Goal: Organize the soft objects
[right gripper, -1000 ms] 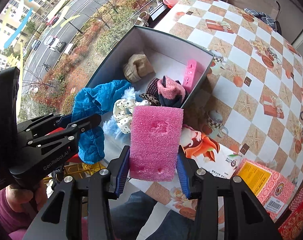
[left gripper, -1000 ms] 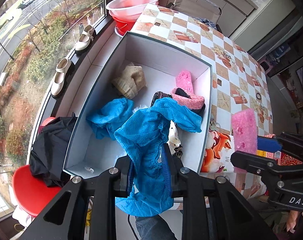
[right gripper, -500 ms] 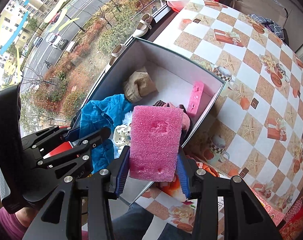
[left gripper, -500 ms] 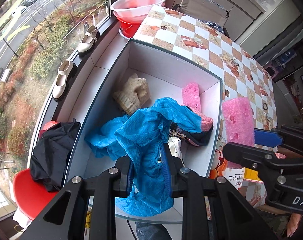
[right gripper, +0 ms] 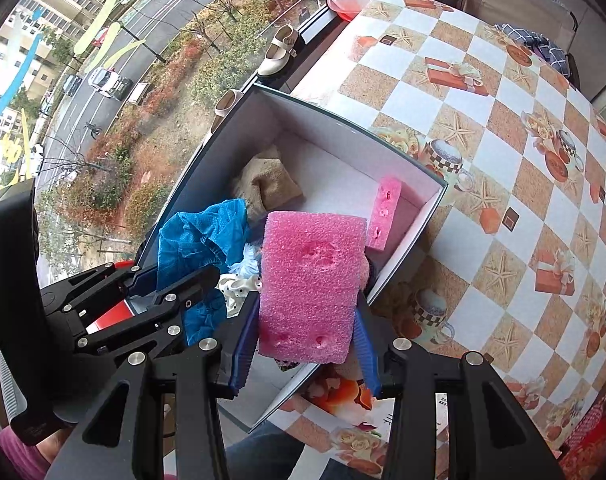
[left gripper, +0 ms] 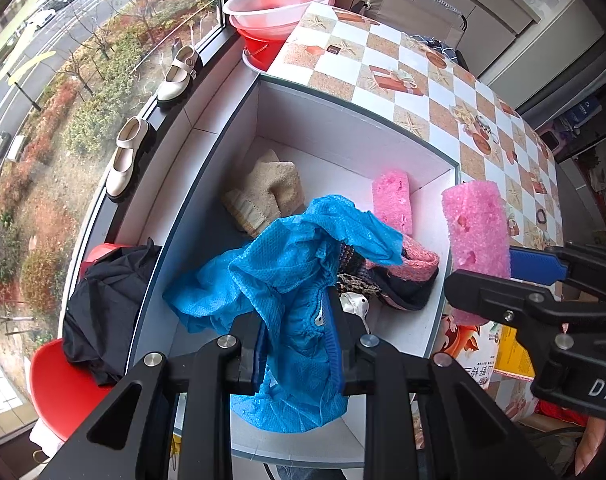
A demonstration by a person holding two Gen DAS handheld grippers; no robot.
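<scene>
My left gripper (left gripper: 297,332) is shut on a blue mesh cloth (left gripper: 299,264) and holds it above the near part of the open white box (left gripper: 343,136). My right gripper (right gripper: 305,340) is shut on a pink foam block (right gripper: 311,284), held above the box's right wall (right gripper: 407,240); the block also shows in the left wrist view (left gripper: 477,228). In the box lie a beige knit piece (left gripper: 267,192), a smaller pink foam piece (left gripper: 393,200), a pink knit item (left gripper: 419,258) and a dotted white cloth (right gripper: 235,286).
The box sits at the edge of a checkered table (right gripper: 503,140) beside the window. Pink and red basins (left gripper: 279,4) stand at the far end. Cream shoes (left gripper: 131,156) rest on the sill. A black cloth (left gripper: 103,300) lies on a red stool. Printed cartons (left gripper: 503,356) lie near right.
Both grippers have moved forward over the box with their loads. The pink foam block now hangs over the box's right wall instead of the table.
</scene>
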